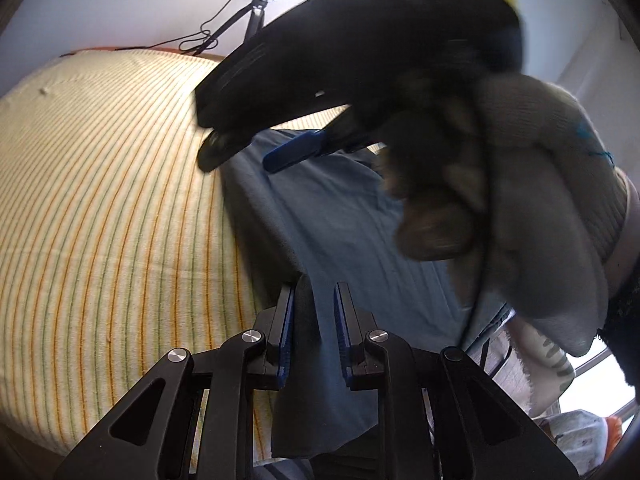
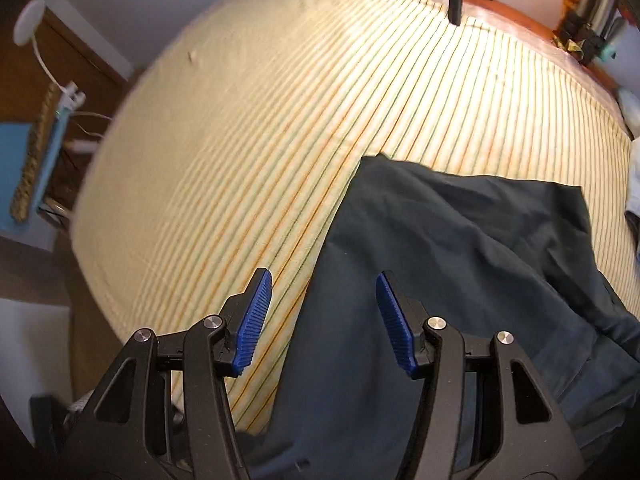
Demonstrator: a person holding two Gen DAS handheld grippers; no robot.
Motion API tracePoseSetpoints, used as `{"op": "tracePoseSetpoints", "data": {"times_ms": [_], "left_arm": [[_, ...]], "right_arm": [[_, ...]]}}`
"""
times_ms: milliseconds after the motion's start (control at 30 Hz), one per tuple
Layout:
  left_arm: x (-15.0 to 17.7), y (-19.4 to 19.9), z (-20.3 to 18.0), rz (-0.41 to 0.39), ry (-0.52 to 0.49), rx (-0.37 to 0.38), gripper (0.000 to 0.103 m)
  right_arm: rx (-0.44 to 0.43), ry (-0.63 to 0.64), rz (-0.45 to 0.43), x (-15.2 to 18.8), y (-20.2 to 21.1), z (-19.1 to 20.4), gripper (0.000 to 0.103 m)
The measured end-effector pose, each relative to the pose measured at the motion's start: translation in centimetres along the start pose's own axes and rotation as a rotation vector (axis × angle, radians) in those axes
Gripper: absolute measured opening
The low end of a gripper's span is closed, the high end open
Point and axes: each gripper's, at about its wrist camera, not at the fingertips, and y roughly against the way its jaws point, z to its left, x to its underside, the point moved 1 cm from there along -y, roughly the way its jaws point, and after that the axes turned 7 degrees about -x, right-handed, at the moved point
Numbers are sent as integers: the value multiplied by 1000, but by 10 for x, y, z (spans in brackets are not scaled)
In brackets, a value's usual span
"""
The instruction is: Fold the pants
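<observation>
One pair of dark blue-grey cloth pants on one yellow striped bedspread. Left gripper pinches a pants fold; right gripper gapes, released. Only the left wrist view shows the grey-gloved hand.

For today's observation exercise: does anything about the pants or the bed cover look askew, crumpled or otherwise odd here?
Yes. The dark pants lie rumpled and slanted across the striped bed cover, with their near end hanging over the bed's edge. A fold of fabric sits between the left gripper's fingers. The right gripper is open above the pants. No damage shows.
</observation>
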Motion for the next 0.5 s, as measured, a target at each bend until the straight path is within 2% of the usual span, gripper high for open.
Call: {"op": "tracePoseSetpoints", "data": {"times_ms": [67,200,267,300,367,433,467,500], "left_arm": [[0,-1,-2,1,-9,-1,17],[1,-2,-6,2,-24,-6,17],[2,-2,-8,2,-36,-14,17],[1,-3,-10,1,-42,-25,17],[2,-1,-12,-8,-56,-55,20],[5,1,-15,-5,-65,-93,37],[7,2,-14,-2,-57,-119,57],[10,2,-12,0,-46,-125,62]], "right_arm": [[55,22,24,1,-9,3,57],[102,31,37,3,-17,2,56],[109,36,31,5,-18,0,36],[109,41,31,5,-18,-2,32],[85,47,23,6,-15,-7,17],[50,24,14,8,-10,-13,10],[29,7,4,9,-7,-17,9],[18,0,-4,10,-3,-20,8]]}}
